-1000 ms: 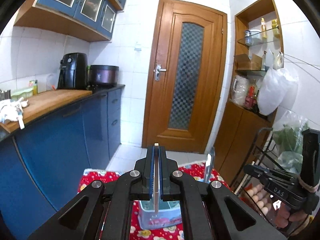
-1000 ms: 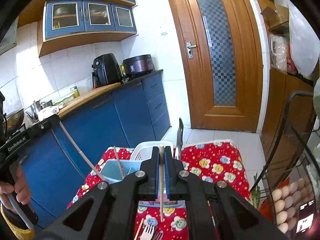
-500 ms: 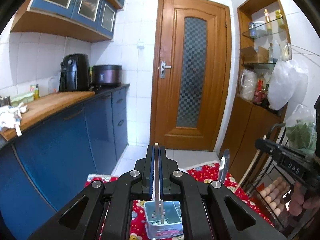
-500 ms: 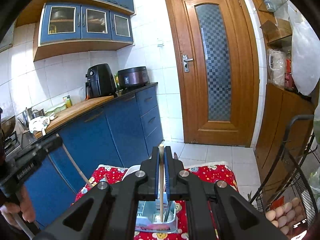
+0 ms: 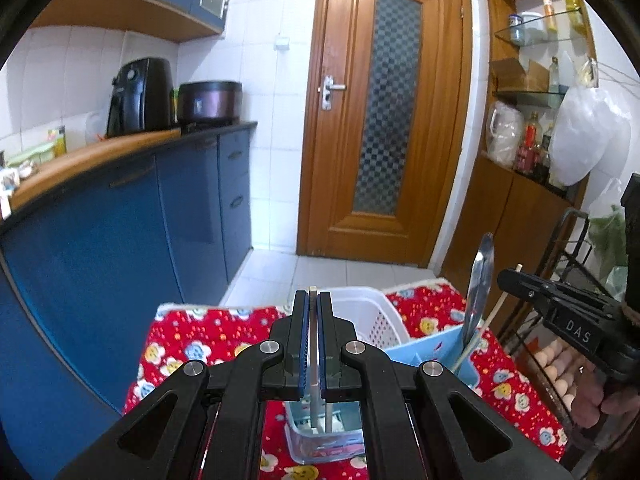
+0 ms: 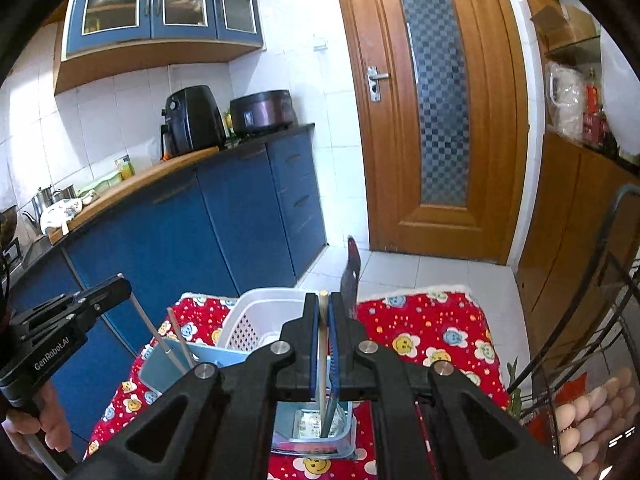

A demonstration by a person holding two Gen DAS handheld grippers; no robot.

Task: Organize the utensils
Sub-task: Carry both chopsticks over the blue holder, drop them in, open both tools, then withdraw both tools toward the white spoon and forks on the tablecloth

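Note:
My left gripper is shut on a pale grey chopstick whose lower end hangs inside the light blue utensil holder. My right gripper is shut on a wooden chopstick that also reaches down into the holder. In each wrist view the other gripper shows at the side: the right one with its stick, the left one with its stick. A metal utensil stands upright in the holder.
The holder sits on a red flowered cloth, with a white slotted basket just behind it. Blue cabinets run along the left. A wire rack with eggs stands close on the right.
Both grippers have come down and forward over the holder, each still shut on its chopstick. The white basket and more of the cloth have come into view.

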